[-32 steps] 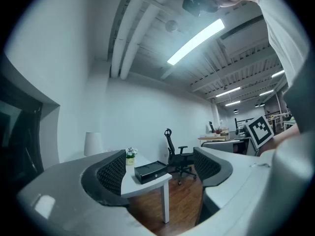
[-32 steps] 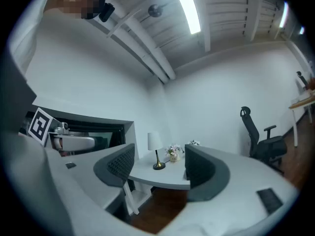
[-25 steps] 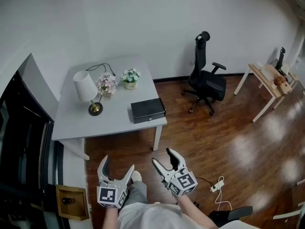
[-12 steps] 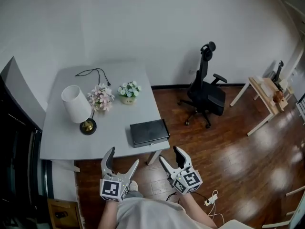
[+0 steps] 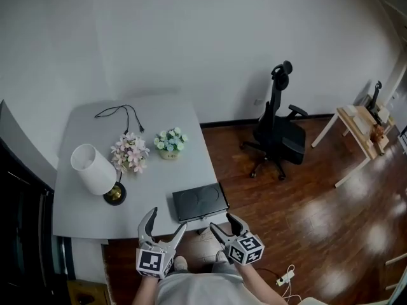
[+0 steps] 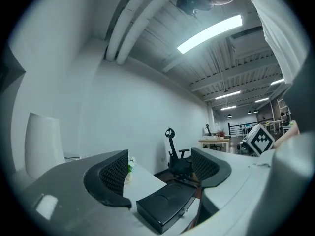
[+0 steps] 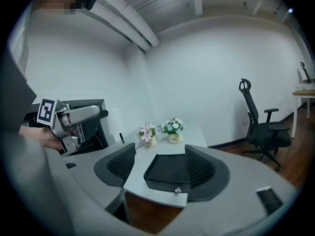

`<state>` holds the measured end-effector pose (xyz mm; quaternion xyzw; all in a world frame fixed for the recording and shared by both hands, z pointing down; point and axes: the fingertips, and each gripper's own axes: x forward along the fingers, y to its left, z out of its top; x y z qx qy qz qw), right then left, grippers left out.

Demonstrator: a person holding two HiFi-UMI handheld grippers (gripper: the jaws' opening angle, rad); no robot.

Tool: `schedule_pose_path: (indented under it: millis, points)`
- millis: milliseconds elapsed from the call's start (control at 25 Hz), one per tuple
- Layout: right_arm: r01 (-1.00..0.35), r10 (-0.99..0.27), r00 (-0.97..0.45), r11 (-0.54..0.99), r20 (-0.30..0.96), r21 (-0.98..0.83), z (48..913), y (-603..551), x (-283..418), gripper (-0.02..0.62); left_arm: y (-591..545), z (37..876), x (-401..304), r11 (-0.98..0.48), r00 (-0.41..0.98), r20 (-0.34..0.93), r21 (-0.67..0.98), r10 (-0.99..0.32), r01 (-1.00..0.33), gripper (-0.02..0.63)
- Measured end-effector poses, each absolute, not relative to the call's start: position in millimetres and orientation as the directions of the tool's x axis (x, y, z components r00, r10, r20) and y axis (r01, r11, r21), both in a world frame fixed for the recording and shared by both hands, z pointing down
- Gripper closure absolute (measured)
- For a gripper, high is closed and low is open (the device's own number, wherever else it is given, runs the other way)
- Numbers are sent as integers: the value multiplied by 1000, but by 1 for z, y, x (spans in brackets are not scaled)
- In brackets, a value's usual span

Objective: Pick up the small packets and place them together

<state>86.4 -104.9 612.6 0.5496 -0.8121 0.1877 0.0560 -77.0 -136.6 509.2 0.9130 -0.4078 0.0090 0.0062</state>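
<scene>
Right tool (image 5: 222, 222) nearer flat black box (image 5: 200, 201), lid shut.

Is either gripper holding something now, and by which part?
Nothing is held: the left gripper and the right gripper both stand open and empty.

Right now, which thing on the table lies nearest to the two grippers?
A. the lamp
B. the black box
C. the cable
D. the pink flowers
B: the black box sits at the near corner of the table, just ahead of the left gripper and the right gripper; the lamp, pink flowers and cable lie farther back.
</scene>
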Motion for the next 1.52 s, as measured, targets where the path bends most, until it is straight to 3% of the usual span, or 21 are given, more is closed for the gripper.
schedule_pose_path:
  millis: [240, 600, 640, 680, 840, 920, 1000, 1360, 1400, 1440, 1520]
  points:
    - [-857, -665, -504, 305, 552, -415, 733, -125, 94, 296, -141, 493, -66, -595, 595, 11, 0, -803, -803, 222]
    - [-814, -459, -581, 313, 672, -490, 820, -147, 70, 298, -147, 499, -67, -498, 499, 38, 44, -866, -866, 222]
    - [-817, -449, -576, 304, 683, -489, 823, -150, 71, 309, -147, 500, -68, -490, 492, 43, 40, -870, -871, 222]
    - [-823, -440, -568, 293, 695, -487, 824, -151, 71, 373, -146, 502, -70, -481, 482, 48, 41, -875, -876, 222]
    - [-843, -410, -538, 250, 737, -476, 829, -154, 76, 460, -144, 505, -81, -443, 446, 52, 48, -894, -895, 222]
    - [-831, -389, -556, 241, 734, -501, 830, -154, 73, 469, -144, 505, -86, -431, 434, 46, 62, -900, -900, 223]
    - [-824, -378, -567, 254, 732, -507, 829, -153, 69, 531, -144, 505, -88, -426, 429, 44, 72, -902, -902, 232]
    - [-804, -223, -534, 431, 815, -409, 829, -97, 73, 534, -142, 512, -84, -444, 448, 66, 71, -891, -893, 232]
    - [-796, -198, -538, 440, 819, -417, 828, -88, 73, 539, -142, 513, -83, -446, 451, 67, 74, -890, -892, 232]
    - [-785, -170, -546, 446, 820, -430, 829, -78, 72, 595, -141, 515, -82, -448, 453, 69, 78, -889, -891, 232]
    - [-762, -128, -566, 457, 814, -458, 830, -60, 66, 592, -140, 517, -79, -454, 460, 70, 82, -885, -887, 232]
